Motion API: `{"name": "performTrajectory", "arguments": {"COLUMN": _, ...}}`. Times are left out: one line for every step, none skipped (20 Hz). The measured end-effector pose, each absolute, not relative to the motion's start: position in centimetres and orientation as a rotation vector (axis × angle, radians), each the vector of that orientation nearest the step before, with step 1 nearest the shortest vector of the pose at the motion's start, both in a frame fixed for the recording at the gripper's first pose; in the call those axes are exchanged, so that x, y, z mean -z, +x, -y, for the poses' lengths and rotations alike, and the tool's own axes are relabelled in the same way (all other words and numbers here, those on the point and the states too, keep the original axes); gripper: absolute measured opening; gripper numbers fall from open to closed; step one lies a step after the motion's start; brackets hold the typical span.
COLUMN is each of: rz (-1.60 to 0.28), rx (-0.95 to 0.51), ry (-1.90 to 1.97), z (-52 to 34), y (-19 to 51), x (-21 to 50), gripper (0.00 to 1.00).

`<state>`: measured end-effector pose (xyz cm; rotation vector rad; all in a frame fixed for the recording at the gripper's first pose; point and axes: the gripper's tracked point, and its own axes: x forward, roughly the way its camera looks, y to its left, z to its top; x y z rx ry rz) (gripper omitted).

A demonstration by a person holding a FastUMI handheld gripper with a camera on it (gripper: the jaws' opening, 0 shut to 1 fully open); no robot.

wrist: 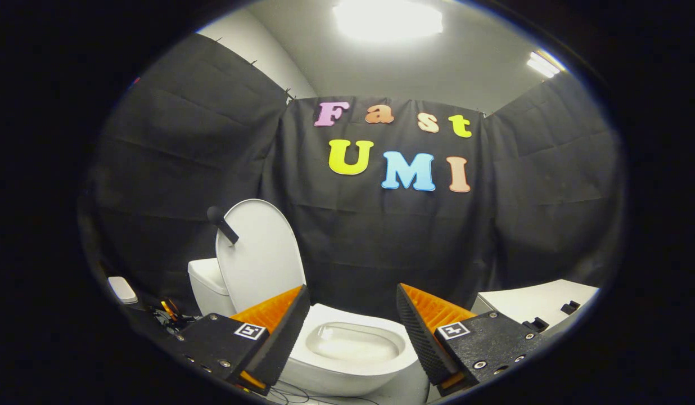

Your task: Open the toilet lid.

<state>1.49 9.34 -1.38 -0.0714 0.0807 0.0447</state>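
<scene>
With the toilet lid already standing upright against the tank, beyond the bowl, you are holding the gripper with its fingers spread and empty, so withdraw straight back without touching the lid.

Tongs: fingers spread wide, gripping nothing.
Toilet lid: raised upright, leaning back against the tank.
Bowl: uncovered, showing between and just beyond the fingers.
Black handle: sticks out from the lid's upper edge.
</scene>
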Motion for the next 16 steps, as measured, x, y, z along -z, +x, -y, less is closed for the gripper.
{"name": "performTrajectory", "arguments": {"rz": -0.083, "rx": -0.049, "ry": -0.077, "z": -9.35, "y": 1.59, "x": 1.55, "gripper": 0.95}}
{"name": "performTrajectory", "arguments": {"rz": -0.089, "rx": -0.053, "ry": -0.081, "z": -9.38, "y": 1.65, "x": 1.6, "gripper": 0.95}}
{"name": "performTrajectory", "arguments": {"rz": -0.089, "rx": -0.056, "ry": -0.083, "z": -9.38, "y": 1.63, "x": 1.55, "gripper": 0.95}}
{"name": "performTrajectory", "arguments": {"rz": -0.082, "rx": -0.056, "ry": -0.08, "z": -9.35, "y": 1.63, "x": 1.24, "gripper": 0.95}}
{"name": "performTrajectory", "arguments": {"rz": -0.077, "rx": -0.06, "ry": -0.067, "z": -9.38, "y": 1.36, "x": 1.19, "gripper": 0.95}}
{"name": "performTrajectory", "arguments": {"rz": -0.069, "rx": -0.069, "ry": -0.048, "z": -9.41, "y": 1.17, "x": 1.05, "gripper": 0.95}}
{"name": "performTrajectory", "arguments": {"rz": -0.068, "rx": -0.07, "ry": -0.041, "z": -9.06, "y": 1.1, "x": 0.94, "gripper": 0.95}}
{"name": "performTrajectory", "arguments": {"rz": -0.069, "rx": -0.071, "ry": -0.041, "z": -8.86, "y": 1.02, "x": 0.89, "gripper": 0.95}}
{"name": "performTrajectory", "arguments": {"rz": -0.067, "rx": -0.071, "ry": -0.043, "z": -8.98, "y": 1.02, "x": 0.93, "gripper": 0.95}}
{"name": "performTrajectory", "arguments": {"rz": -0.067, "rx": -0.07, "ry": -0.043, "z": -9.01, "y": 1.0, "x": 0.89, "gripper": 0.95}}
{"name": "performTrajectory", "arguments": {"rz": -0.067, "rx": -0.069, "ry": -0.038, "z": -9.07, "y": 0.94, "x": 0.89, "gripper": 0.95}}
{"name": "performTrajectory", "arguments": {"rz": -0.066, "rx": -0.071, "ry": -0.034, "z": -9.1, "y": 0.85, "x": 0.79, "gripper": 0.95}}
{"name": "performTrajectory", "arguments": {"rz": -0.065, "rx": -0.07, "ry": -0.035, "z": -8.97, "y": 0.84, "x": 0.69, "gripper": 0.95}}
{"name": "performTrajectory", "arguments": {"rz": -0.064, "rx": -0.069, "ry": -0.039, "z": -8.96, "y": 0.85, "x": 0.64, "gripper": 0.95}}
{"name": "performTrajectory", "arguments": {"rz": -0.067, "rx": -0.069, "ry": -0.042, "z": -9.02, "y": 0.8, "x": 0.8, "gripper": 0.95}}
{"name": "performTrajectory", "arguments": {"rz": -0.07, "rx": -0.07, "ry": -0.043, "z": -9.1, "y": 0.77, "x": 0.87, "gripper": 0.95}}
